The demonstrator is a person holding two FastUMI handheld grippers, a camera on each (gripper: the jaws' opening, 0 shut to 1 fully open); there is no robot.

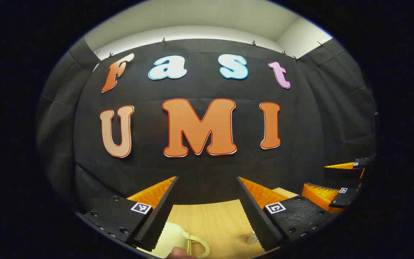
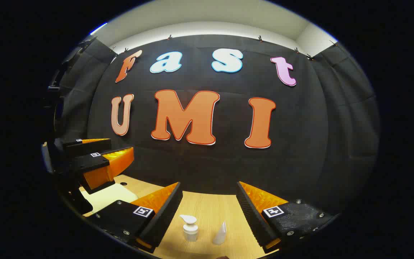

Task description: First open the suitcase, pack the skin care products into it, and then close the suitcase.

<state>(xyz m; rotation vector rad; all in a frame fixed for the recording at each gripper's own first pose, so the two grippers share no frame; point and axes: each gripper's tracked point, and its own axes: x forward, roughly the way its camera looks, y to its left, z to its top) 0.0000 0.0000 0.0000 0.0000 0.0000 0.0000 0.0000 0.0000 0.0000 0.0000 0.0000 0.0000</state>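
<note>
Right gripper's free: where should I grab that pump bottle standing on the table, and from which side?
Probably take the pump bottle around its round body, below the pump head, coming down and forward from where the right gripper hangs open. It stands upright on the wooden table, apart from the white tube to its right. The spout overhangs to one side, so gripping the head would likely slip.

L+R views: side by side, high, facing back wall (image 1: 207,169) | share table (image 2: 207,205) far edge

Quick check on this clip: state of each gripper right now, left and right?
Left gripper: open, holding nothing, raised over the table.
Right gripper: open, holding nothing, above the pump bottle.
</note>
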